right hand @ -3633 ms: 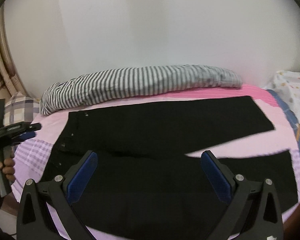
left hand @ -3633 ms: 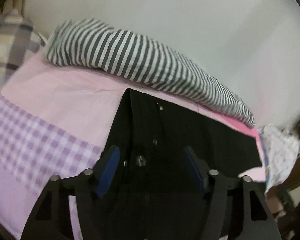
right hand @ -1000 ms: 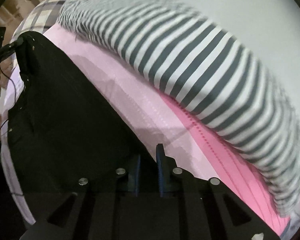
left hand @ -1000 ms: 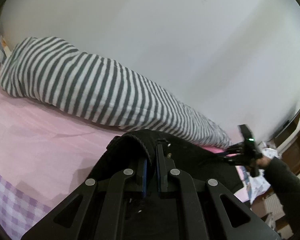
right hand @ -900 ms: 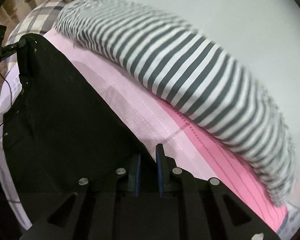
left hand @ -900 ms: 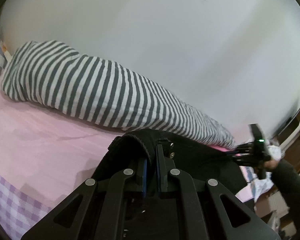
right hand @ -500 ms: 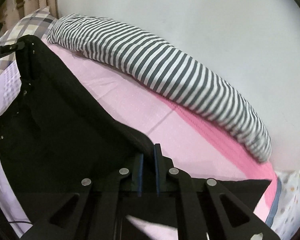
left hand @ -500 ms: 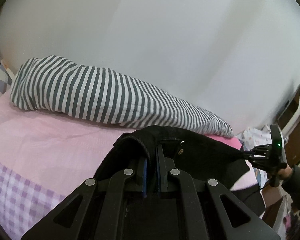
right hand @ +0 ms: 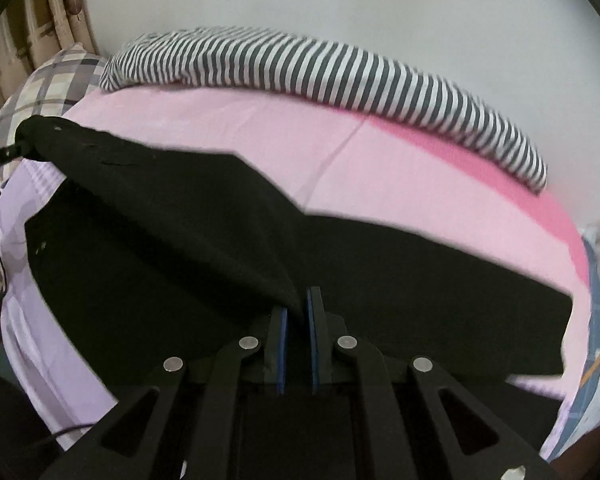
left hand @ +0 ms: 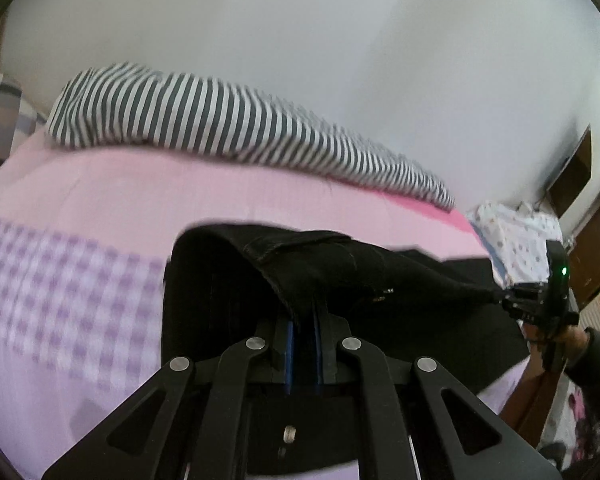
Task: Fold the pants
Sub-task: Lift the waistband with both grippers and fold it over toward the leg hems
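Pants [left hand: 228, 280] first: black ones, raised off the bed and strung between our two tongs. We've got the left tongs [left hand: 303, 344] pinched tight on a thick hemmed edge, cloth bunched up between the blue pads and draping over the front. Over on the right wrist view the pants [right hand: 172, 248] run as a taut ridge from the right tongs [right hand: 296, 344], also clamped hard on the fabric, out to the far corner at the left. Beneath that ridge the rest of the cloth lies flat on the bed [right hand: 380, 168], a leg stretching to the right. From the left camera we can spot the right tongs [left hand: 540, 300] at the far end, a green light glowing. Sheet [left hand: 100, 200] is pink with a lilac check band. Striped bolster [right hand: 340, 68] lies along the white wall [left hand: 340, 60], plaid pillow [right hand: 48, 84] at the left.
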The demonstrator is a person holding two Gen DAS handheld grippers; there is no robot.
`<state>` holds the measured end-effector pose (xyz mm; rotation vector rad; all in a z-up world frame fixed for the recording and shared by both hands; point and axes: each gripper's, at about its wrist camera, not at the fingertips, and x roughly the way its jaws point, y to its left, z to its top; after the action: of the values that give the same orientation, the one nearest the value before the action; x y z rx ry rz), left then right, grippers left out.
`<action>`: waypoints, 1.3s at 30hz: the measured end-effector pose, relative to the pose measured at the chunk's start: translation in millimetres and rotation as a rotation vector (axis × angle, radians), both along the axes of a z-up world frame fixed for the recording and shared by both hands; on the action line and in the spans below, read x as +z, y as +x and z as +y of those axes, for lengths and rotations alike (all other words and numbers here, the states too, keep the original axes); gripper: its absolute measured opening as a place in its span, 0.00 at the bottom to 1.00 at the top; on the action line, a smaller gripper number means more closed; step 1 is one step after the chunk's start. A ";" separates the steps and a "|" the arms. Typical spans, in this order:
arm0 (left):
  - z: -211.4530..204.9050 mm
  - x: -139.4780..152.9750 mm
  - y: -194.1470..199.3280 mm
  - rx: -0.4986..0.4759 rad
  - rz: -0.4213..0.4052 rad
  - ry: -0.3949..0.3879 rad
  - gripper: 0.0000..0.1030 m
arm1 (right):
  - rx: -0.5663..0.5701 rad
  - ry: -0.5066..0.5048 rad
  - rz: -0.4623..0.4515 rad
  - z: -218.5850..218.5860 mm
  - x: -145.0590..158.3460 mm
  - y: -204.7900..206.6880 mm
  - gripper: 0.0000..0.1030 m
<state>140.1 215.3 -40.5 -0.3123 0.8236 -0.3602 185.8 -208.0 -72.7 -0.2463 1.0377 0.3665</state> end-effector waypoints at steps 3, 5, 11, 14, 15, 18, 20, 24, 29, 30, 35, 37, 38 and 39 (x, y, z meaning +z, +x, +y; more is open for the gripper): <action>-2.0 -18.9 -14.4 -0.002 0.052 0.022 0.09 | -0.014 0.013 0.024 -2.2 -12.9 -13.4 0.07; -4.6 -31.5 -22.4 -0.008 0.085 0.044 0.09 | -0.018 0.016 0.044 -3.5 -22.3 -19.4 0.07; -23.6 -59.8 -36.0 -0.041 0.156 0.178 0.10 | -0.028 0.004 0.083 -5.8 -42.8 -26.7 0.07; -29.5 -63.3 -37.3 -0.046 0.161 0.229 0.14 | -0.036 -0.002 0.090 -4.7 -48.1 -27.1 0.07; -29.9 -63.2 -37.0 -0.040 0.168 0.240 0.16 | -0.040 -0.001 0.090 -4.6 -49.0 -27.1 0.08; -30.2 -66.1 -36.2 -0.030 0.220 0.253 0.23 | -0.073 0.015 0.085 -6.2 -49.8 -27.6 0.10; -30.4 -66.2 -38.9 -0.016 0.252 0.259 0.24 | -0.086 0.015 0.079 -6.5 -49.4 -28.1 0.16; -28.5 -58.0 -49.1 0.016 0.274 0.267 0.29 | -0.114 0.006 0.046 -9.3 -41.9 -37.7 0.37; -6.2 -48.1 -68.3 0.109 0.322 0.182 0.43 | -0.149 0.085 0.025 -21.1 -28.2 -59.0 0.45; -2.1 -46.1 -73.1 0.128 0.329 0.157 0.43 | -0.160 0.109 0.025 -24.5 -26.2 -63.5 0.45; 13.7 -34.0 -92.8 0.200 0.318 -0.083 0.43 | -0.228 0.256 0.047 -38.7 -23.3 -81.7 0.45; 14.8 -35.1 -95.9 0.215 0.328 -0.184 0.44 | -0.262 0.313 0.054 -43.8 -24.3 -88.1 0.46; 13.8 -36.8 -94.8 0.218 0.341 -0.224 0.44 | -0.277 0.347 0.058 -46.3 -24.8 -90.6 0.46; 10.7 -38.9 -91.4 0.221 0.355 -0.262 0.44 | -0.294 0.383 0.068 -48.7 -26.0 -92.4 0.46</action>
<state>48.7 226.0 -79.4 -0.7204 1.0789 -0.2060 93.4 -256.7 -98.7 0.2616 1.0310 0.3004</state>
